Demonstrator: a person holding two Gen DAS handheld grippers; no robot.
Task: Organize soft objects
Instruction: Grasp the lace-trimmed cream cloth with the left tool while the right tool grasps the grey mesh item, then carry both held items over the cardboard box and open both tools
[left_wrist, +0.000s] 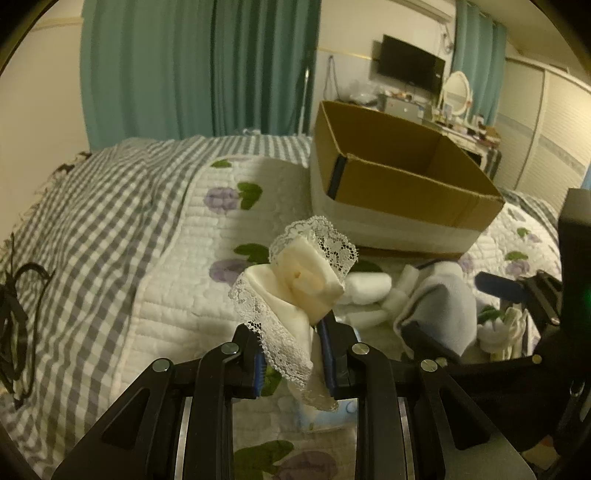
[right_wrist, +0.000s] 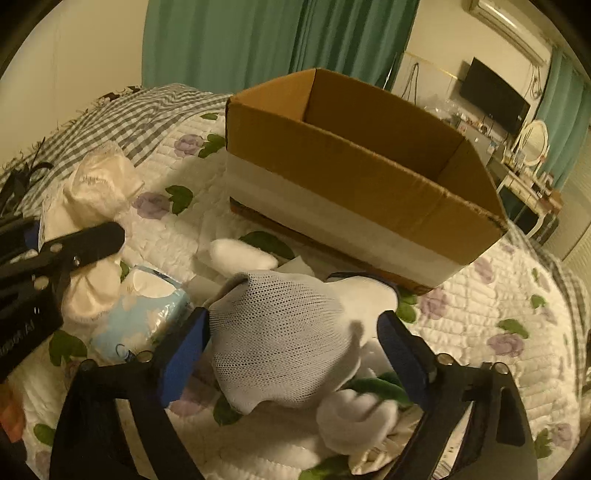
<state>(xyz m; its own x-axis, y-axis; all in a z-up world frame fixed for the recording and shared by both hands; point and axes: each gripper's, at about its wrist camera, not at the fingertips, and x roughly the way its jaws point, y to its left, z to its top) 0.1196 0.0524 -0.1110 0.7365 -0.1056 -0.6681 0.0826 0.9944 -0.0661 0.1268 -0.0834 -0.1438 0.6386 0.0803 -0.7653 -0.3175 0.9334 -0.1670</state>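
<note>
My left gripper (left_wrist: 291, 363) is pinching the lace-trimmed sock bundle (left_wrist: 295, 284) above the quilt (left_wrist: 177, 288); its long axis runs up and away toward the cardboard box (left_wrist: 399, 184), rolled end forward, and its tail hangs between the pads where I can't see its end. My right gripper (right_wrist: 291, 354) has its jaws spread around the grey mesh sock (right_wrist: 277, 339), not closed on it. The socks under it are blurred. The box interior is mostly hidden by its near wall.
</note>
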